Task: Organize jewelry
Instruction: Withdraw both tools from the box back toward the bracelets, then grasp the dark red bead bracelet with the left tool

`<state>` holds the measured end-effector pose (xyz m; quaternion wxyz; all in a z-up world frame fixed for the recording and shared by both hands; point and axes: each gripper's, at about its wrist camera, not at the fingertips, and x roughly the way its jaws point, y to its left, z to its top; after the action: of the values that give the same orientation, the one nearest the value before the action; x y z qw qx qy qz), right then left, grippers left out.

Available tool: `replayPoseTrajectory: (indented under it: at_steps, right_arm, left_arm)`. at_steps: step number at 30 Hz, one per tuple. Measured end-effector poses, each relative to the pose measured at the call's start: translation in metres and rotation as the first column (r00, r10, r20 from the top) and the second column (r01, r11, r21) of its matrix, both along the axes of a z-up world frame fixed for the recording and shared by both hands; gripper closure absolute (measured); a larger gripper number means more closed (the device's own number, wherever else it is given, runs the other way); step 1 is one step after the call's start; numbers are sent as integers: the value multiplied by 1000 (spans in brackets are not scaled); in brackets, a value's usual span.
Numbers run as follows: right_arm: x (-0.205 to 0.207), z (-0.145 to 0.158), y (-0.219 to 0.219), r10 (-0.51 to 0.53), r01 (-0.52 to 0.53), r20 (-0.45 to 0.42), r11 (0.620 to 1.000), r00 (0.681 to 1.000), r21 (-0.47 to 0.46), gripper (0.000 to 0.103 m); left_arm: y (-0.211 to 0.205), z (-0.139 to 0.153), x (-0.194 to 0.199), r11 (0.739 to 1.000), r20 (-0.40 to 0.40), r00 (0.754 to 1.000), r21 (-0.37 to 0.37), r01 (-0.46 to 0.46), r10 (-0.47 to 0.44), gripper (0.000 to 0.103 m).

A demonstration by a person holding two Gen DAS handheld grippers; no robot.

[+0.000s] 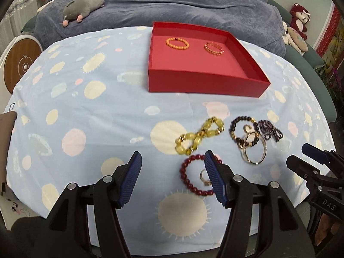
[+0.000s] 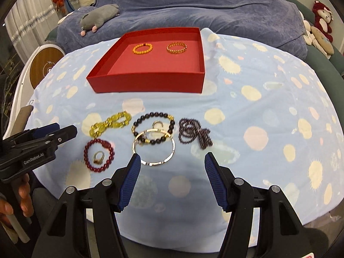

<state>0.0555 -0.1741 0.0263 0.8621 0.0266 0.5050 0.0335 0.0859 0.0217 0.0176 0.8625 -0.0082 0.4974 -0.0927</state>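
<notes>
Hovering with jaws spread and empty, the left gripper (image 1: 173, 177) and right gripper (image 2: 173, 177) face loose bracelets on the spotted blue cloth (image 2: 268, 118), like the dark red beaded bracelet (image 1: 189, 179) and thin gold bangle (image 2: 153, 147), presumably bound for the shallow red cardboard tray (image 1: 206, 83) already holding two orange beaded bracelets (image 1: 177, 43).

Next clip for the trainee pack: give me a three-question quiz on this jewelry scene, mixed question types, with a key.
1. True or false: the red tray already holds two bracelets.
2. Multiple choice: what lies inside the dark red bead bracelet? A) a gold ring B) a coin C) nothing
3. Short answer: which piece does the metal bangle overlap?

Key
1. True: an orange bead bracelet and a gold chain bracelet.
2. A: the gold ring.
3. The black bead bracelet. Both the left tool and right tool are open and empty.
</notes>
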Motion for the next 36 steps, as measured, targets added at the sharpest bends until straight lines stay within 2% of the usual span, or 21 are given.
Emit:
replayPoseTrajectory:
  at_steps: [6, 9, 13, 15, 17, 20, 30, 36]
  right_arm:
    - [-14, -13, 8, -3, 3, -16, 1000, 1000, 10, 43]
    - [-11, -17, 7, -9, 9, -23, 1000, 1000, 12, 43]
    - [-3, -21, 7, -15, 16, -32, 1000, 999, 22, 43]
    - [-1, -23, 8, -14, 15, -35, 1000, 999, 24, 43]
    - [0, -24, 10, -12, 13, -39, 1000, 999, 28, 43]
    - [3, -25, 12, -8, 9, -38, 999, 999, 30, 43]
    - [15, -27, 23, 22, -21, -29, 999, 999, 40, 46]
    - [27, -34, 11, -12, 15, -45, 999, 999, 51, 46]
  left_arm:
    - [-5, -21, -2, 1000, -29, 999, 9, -19, 19, 48]
    - [-8, -27, 2, 1000, -41, 999, 5, -15, 15, 54]
    - [-13, -35, 6, 1000, -65, 998, -11, -1, 0, 71]
    - [-15, -35, 5, 1000, -55, 998, -9, 4, -4, 72]
    - [-16, -35, 6, 1000, -58, 998, -22, 15, -16, 85]
    - [-18, -36, 7, 999, -67, 997, -36, 29, -31, 95]
    - [-19, -12, 1, 993, -39, 998, -113, 37, -41, 95]
    - [-25, 5, 3, 985, -20, 998, -162, 51, -55, 95]
